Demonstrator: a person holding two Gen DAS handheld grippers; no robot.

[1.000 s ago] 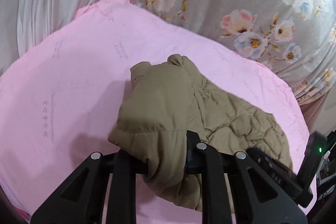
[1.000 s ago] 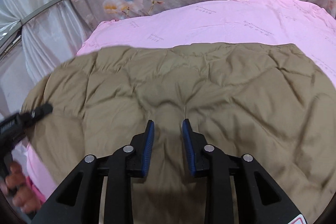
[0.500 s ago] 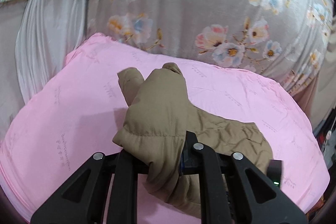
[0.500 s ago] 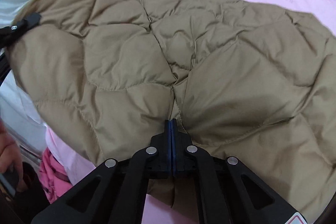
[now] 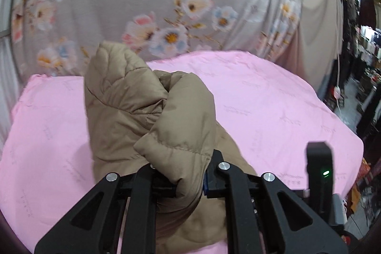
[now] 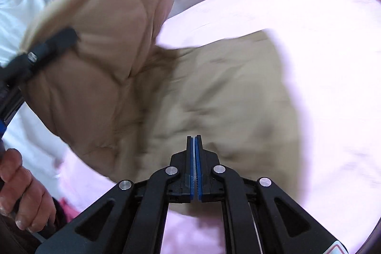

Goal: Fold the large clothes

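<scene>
Pink-sheeted bed [image 5: 273, 97], tan quilted jacket [image 6: 226, 92] (partly lifted)

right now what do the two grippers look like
Both are matte black. The left gripper has angular finger arms with triangular cut-outs, silver pivot screws and a blue pad edge. The right gripper has the same build, with ridged blue pads, plus a red-and-white sticker at its lower right. A black module with a green light sits beside the left one.

item: tan quilted puffer jacket [image 5: 152, 111] | look: padded, stitched panels, creased | pose: one bunched end is rising in a puffy fold, the rest [image 6: 226, 97] is sprawling flat | place: is lying on the pink bedcover [image 5: 273, 111], its lower body partly hidden in the left view
</scene>
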